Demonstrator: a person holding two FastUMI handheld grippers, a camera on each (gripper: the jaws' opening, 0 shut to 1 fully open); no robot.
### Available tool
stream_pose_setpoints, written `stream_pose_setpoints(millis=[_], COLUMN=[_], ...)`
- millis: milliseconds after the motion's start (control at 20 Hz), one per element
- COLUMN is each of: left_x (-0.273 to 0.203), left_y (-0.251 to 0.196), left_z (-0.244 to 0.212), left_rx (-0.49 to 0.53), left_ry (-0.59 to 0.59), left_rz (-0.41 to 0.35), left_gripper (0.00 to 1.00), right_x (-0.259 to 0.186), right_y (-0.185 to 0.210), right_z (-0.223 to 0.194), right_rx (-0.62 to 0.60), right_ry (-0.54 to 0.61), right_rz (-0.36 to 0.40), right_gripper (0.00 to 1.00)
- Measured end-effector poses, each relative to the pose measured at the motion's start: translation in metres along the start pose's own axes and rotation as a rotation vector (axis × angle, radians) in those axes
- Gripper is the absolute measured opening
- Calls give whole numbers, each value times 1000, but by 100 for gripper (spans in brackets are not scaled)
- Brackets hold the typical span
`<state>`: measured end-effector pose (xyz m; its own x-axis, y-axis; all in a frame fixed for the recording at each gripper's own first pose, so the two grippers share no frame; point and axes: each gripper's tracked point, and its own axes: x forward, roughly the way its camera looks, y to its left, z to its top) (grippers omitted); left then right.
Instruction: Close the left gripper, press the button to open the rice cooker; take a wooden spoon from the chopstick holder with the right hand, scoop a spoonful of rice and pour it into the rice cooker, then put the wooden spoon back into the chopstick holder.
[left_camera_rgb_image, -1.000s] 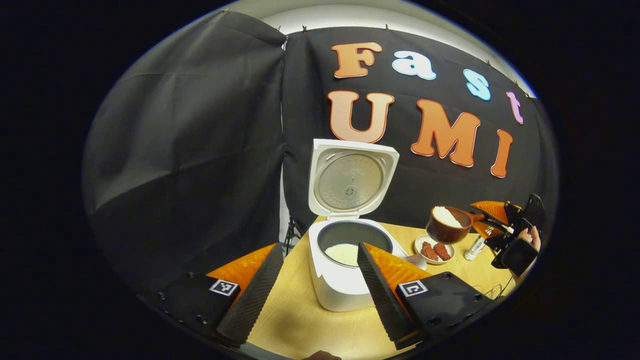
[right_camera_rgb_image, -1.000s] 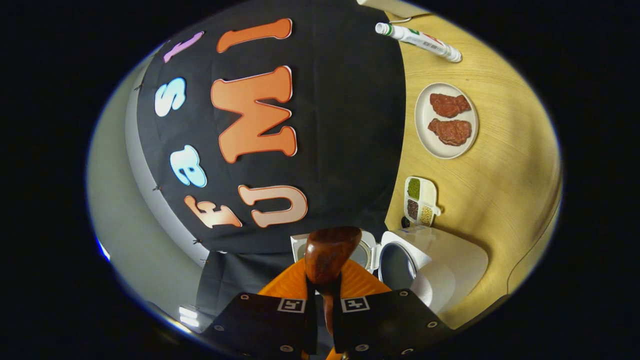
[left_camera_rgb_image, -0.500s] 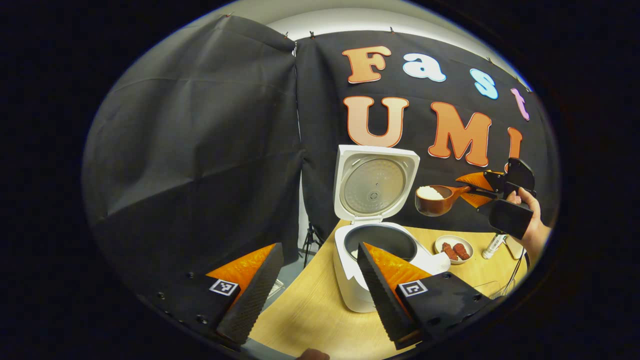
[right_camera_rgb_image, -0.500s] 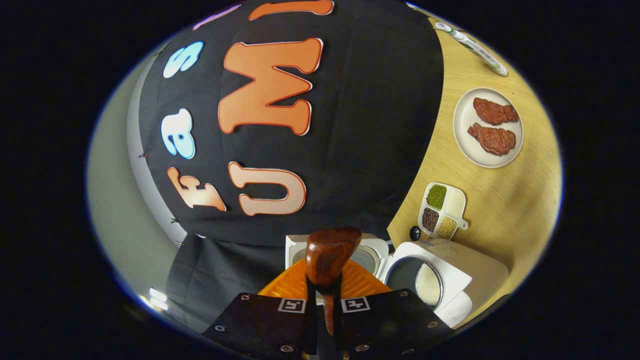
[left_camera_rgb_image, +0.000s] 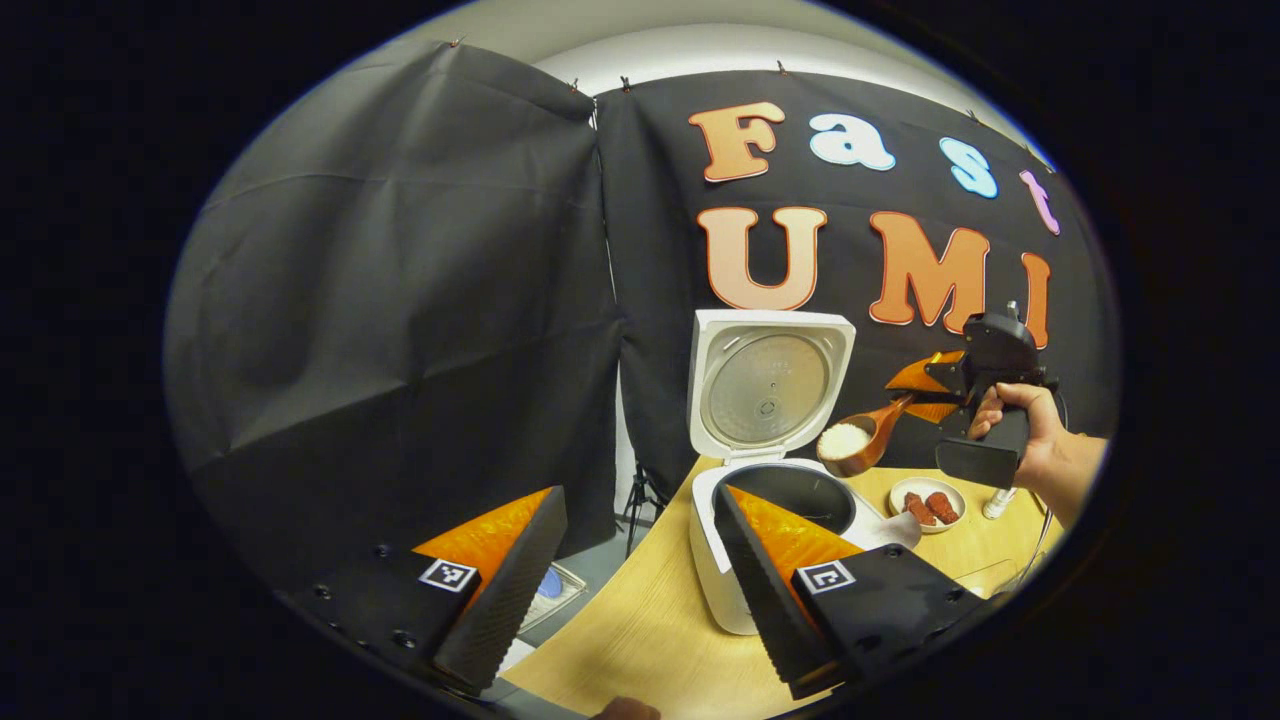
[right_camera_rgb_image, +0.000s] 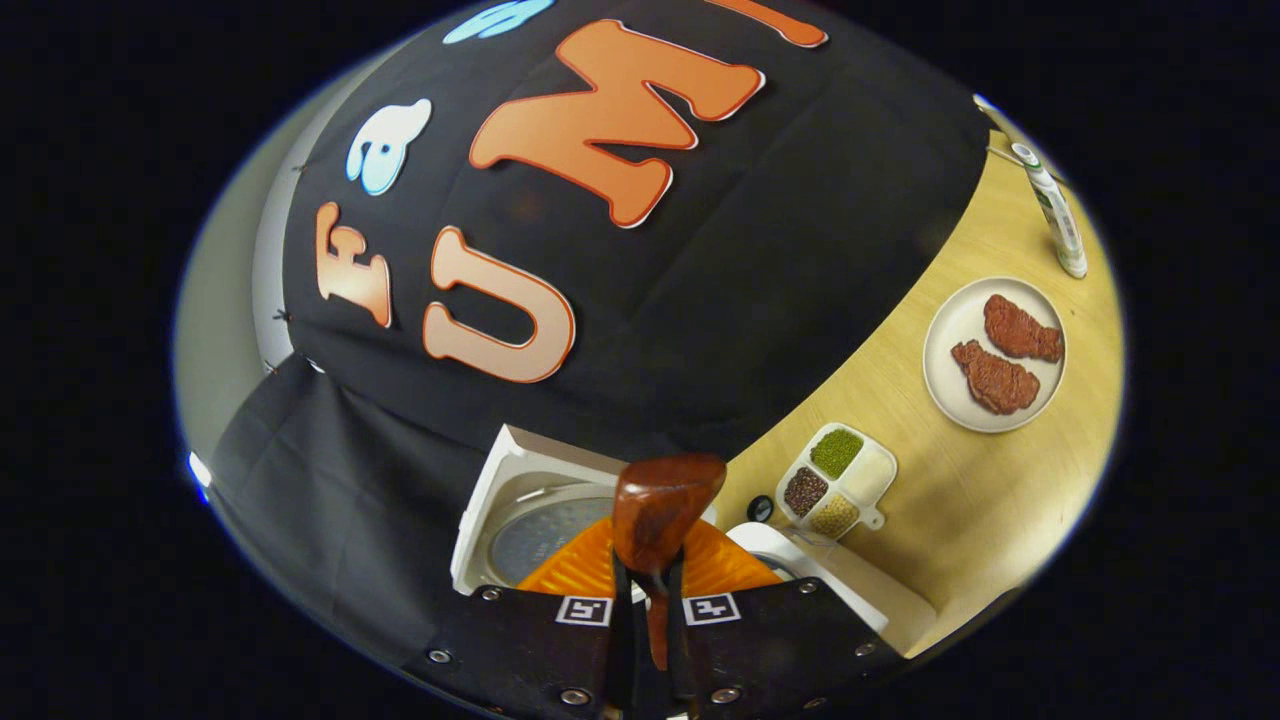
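the right tool (left_camera_rgb_image: 905, 388), clamped on the spoon (left_camera_rgb_image: 858, 442), has tipped its rice over the open cooker (left_camera_rgb_image: 790, 500), pour beginning; left tool (left_camera_rgb_image: 630, 570) gapes empty.

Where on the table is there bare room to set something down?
Bare wood lies on the table in front of the rice cooker, and in the right gripper view beyond the meat plate toward the table edge. It is crowded between cooker, divided dish and plate.

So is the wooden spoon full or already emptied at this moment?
Full: the wooden spoon carries a white heap of rice, tilted over the open rice cooker.
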<state>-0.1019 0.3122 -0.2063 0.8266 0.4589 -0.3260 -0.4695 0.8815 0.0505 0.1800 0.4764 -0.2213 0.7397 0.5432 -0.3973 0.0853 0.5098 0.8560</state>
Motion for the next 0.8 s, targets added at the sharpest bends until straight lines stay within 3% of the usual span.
stream_pose_setpoints(millis=[300, 800], left_x=[-4, -9], left_y=[18, 26], left_z=[-3, -1], left_rx=[-5, -6], left_ry=[3, 5], left_rz=[38, 55], left_gripper=[100, 100], right_x=[8, -1], right_y=[25, 48], right_z=[-6, 16], right_rx=[-281, -513], right_ry=[-39, -139], right_rz=[4, 43], right_gripper=[11, 12])
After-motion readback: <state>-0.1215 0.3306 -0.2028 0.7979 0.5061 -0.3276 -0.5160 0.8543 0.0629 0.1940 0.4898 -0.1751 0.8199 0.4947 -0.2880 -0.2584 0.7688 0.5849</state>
